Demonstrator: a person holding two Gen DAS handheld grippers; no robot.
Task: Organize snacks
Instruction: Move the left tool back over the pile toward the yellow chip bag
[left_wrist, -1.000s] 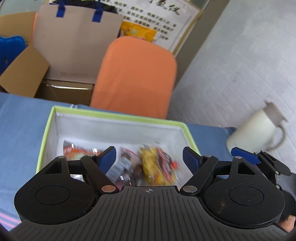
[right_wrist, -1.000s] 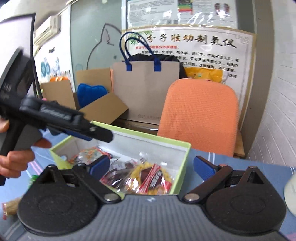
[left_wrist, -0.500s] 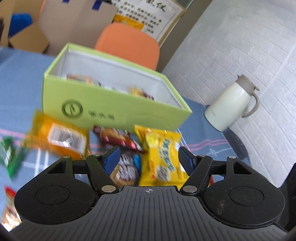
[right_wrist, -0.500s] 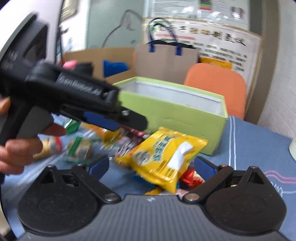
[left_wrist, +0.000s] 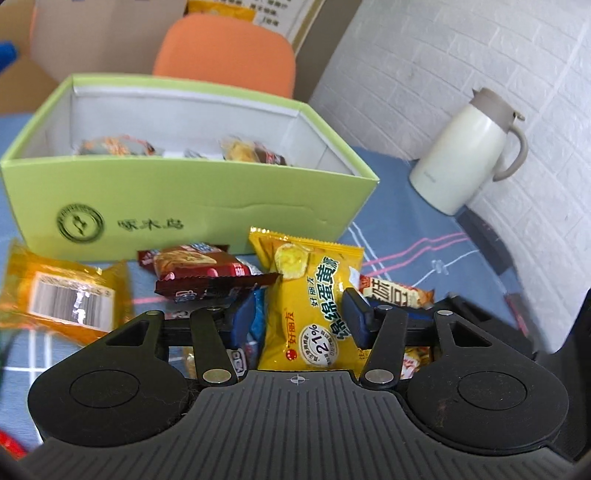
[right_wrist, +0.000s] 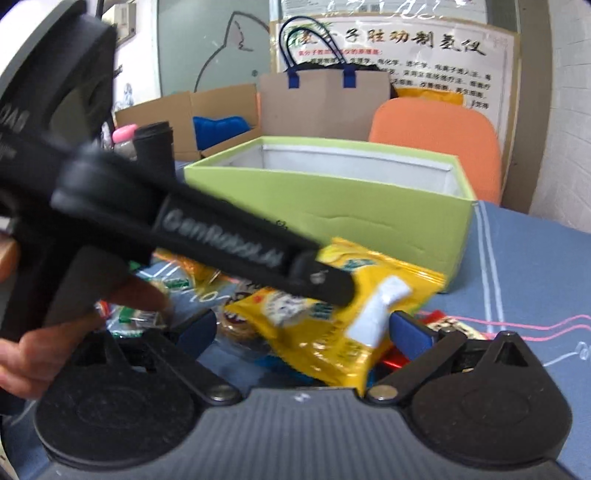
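My left gripper is closing its blue pads around the crinkly yellow foil snack packet at the lower middle of the left wrist view; the packet lies between them on the blue cloth just in front of the lime-green cardboard box, and I cannot tell whether they press it yet. I should pinch the packet's puffed middle, not its slippery sealed edge, and leave the dark red wrapper beside it alone. My right gripper waits with its jaws wide and nothing gripped, low in its own view.
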